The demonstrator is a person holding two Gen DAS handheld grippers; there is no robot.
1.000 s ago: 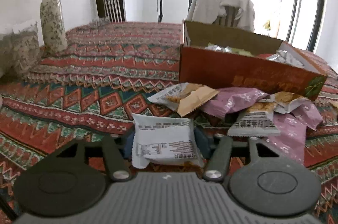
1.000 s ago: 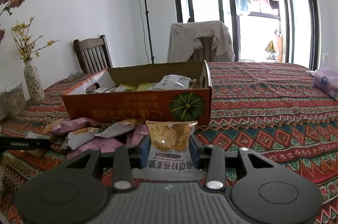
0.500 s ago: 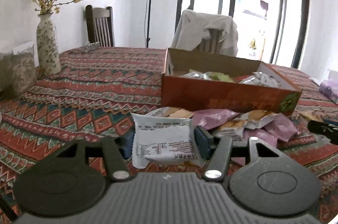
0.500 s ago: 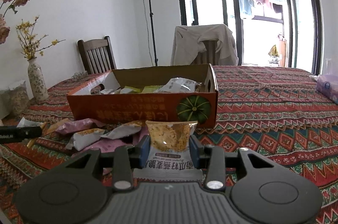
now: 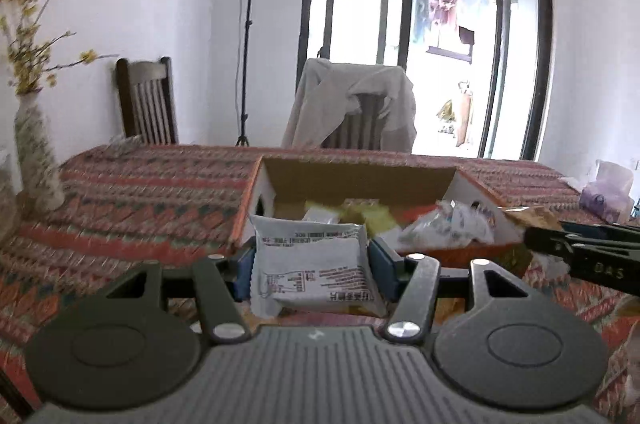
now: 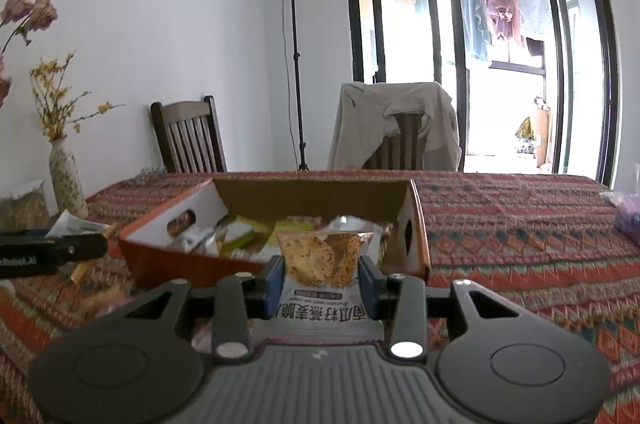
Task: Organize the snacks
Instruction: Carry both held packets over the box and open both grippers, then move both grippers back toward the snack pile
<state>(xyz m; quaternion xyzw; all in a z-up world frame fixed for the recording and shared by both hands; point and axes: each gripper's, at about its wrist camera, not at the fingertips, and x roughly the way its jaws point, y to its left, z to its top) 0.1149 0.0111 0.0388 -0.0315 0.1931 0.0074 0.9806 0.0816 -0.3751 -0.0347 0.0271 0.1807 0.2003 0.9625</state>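
My left gripper (image 5: 311, 264) is shut on a white snack packet (image 5: 312, 264) and holds it in the air just in front of the orange cardboard box (image 5: 256, 196), near its left end. My right gripper (image 6: 322, 282) is shut on a white and orange snack packet (image 6: 324, 264) and holds it at the box's (image 6: 416, 224) front right corner. The box holds several packets (image 6: 240, 236). Each gripper shows in the other's view: the right one at the right edge (image 5: 584, 252), the left one at the left edge (image 6: 48, 252).
The table has a red patterned cloth (image 6: 520, 224). Loose packets (image 6: 100, 300) lie on it before the box. A vase with flowers (image 5: 36, 160) stands at the left. Two chairs (image 6: 188, 140) and a lamp stand (image 6: 296, 64) are behind the table. A purple bag (image 5: 604, 192) sits at the right.
Both grippers have risen and moved toward the box, each with its packet still held. The box's inside now shows from above in both views.
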